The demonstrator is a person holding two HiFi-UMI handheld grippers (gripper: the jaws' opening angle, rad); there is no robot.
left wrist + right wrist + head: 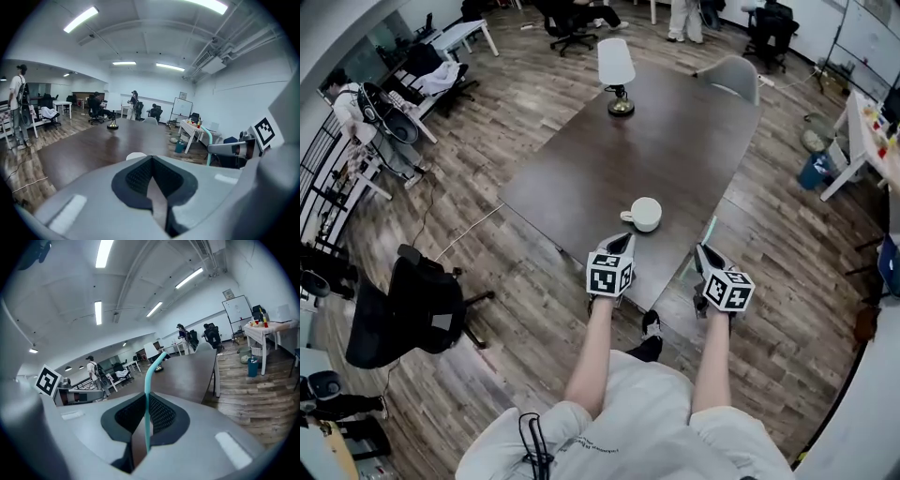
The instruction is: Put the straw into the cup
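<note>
A white cup [645, 214] with a handle stands on the dark table [656, 141] near its front edge. My left gripper [622, 244] hovers just in front of the cup, jaws shut with nothing between them [151, 161]. Only the cup's rim [136, 155] peeks over them in the left gripper view. My right gripper [704, 253] is off the table's front right corner, shut on a teal straw [710, 231]. In the right gripper view the straw [149, 380] rises from the closed jaws [145, 401] with its bent tip pointing up and right.
A lamp with a white shade [617, 67] stands at the table's far end, and a grey chair [733, 75] behind it. A black office chair [408, 309] sits on the wood floor to the left. People and desks are farther off around the room.
</note>
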